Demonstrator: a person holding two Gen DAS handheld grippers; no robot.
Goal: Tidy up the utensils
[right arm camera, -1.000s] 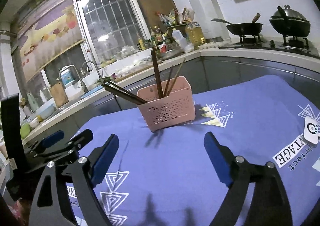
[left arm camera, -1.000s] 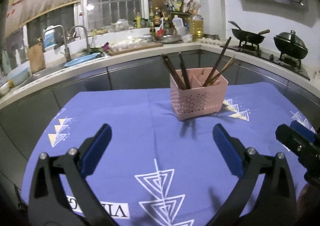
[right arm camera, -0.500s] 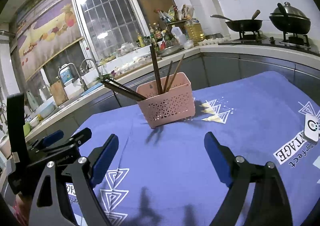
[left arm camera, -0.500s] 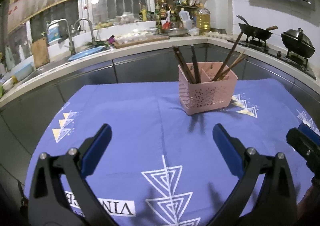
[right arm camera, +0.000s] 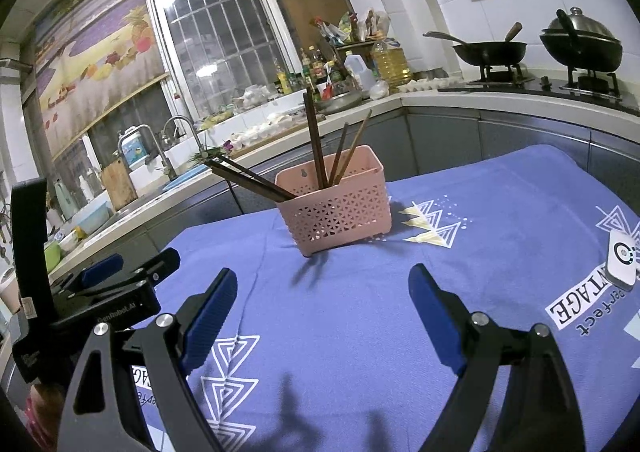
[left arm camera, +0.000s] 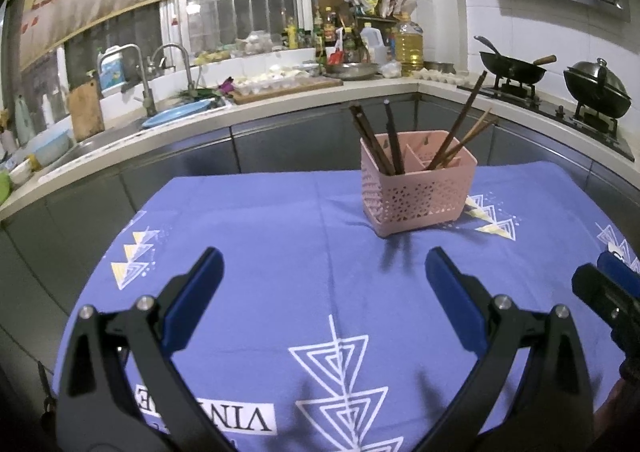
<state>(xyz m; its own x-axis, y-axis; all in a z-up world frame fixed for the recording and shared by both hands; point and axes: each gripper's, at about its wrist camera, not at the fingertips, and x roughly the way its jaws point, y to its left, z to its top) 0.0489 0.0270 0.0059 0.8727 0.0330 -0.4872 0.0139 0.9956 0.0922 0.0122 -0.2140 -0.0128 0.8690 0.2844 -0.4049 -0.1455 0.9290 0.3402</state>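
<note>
We hold both our left gripper (left arm camera: pixel 320 272) and right gripper (right arm camera: pixel 322 292) spread wide and empty over the blue tablecloth (left arm camera: pixel 280 244), the pink holder (left arm camera: pixel 416 187) of chopsticks (left arm camera: pixel 376 139) near its far edge

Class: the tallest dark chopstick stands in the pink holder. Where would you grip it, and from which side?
Grip the tallest dark chopstick on its bare upper shaft, well above the pink holder rim, coming from the near side. It stands nearly upright, clear of its neighbours there.
</note>
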